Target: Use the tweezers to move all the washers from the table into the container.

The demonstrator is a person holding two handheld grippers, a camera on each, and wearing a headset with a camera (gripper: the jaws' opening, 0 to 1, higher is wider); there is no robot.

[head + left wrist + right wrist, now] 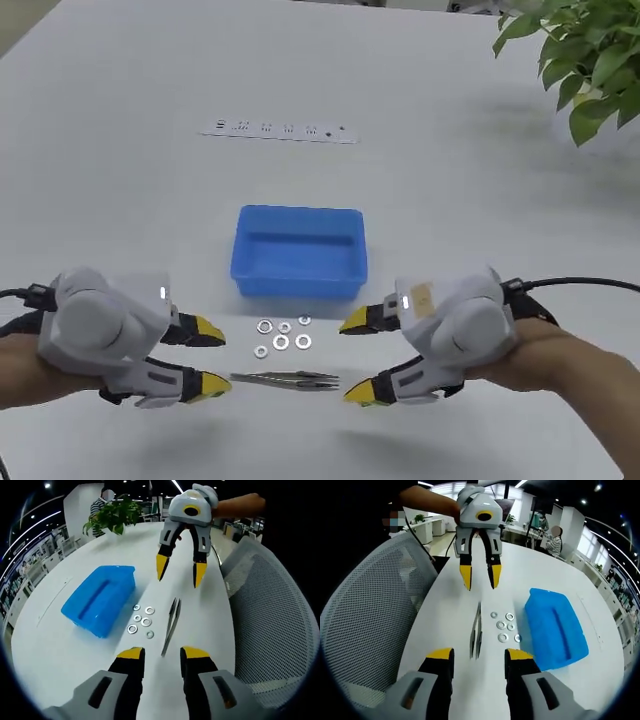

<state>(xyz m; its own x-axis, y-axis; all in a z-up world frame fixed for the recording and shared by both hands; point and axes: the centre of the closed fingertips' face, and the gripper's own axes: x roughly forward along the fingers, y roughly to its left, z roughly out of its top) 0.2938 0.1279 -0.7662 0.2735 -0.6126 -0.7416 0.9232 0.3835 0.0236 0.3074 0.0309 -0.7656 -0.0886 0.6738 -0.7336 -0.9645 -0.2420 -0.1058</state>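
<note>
Metal tweezers (pixel 286 379) (pixel 171 625) (pixel 476 631) lie flat on the white table near its front edge. Several small silver washers (pixel 282 336) (pixel 140 621) (pixel 505 627) sit loose just behind them. A blue rectangular container (pixel 299 251) (pixel 100 599) (pixel 555 627) stands behind the washers. My left gripper (pixel 209 356) (pixel 162 656) hovers open left of the tweezers, holding nothing. My right gripper (pixel 358 356) (pixel 480 656) hovers open to their right, facing the left one, also holding nothing.
A white power strip (pixel 280 131) lies farther back on the table. A leafy green plant (pixel 585 60) (pixel 113 516) stands at the back right. A grey mesh chair (pixel 272 615) (pixel 367 615) sits at the table's near edge. People sit at desks in the background.
</note>
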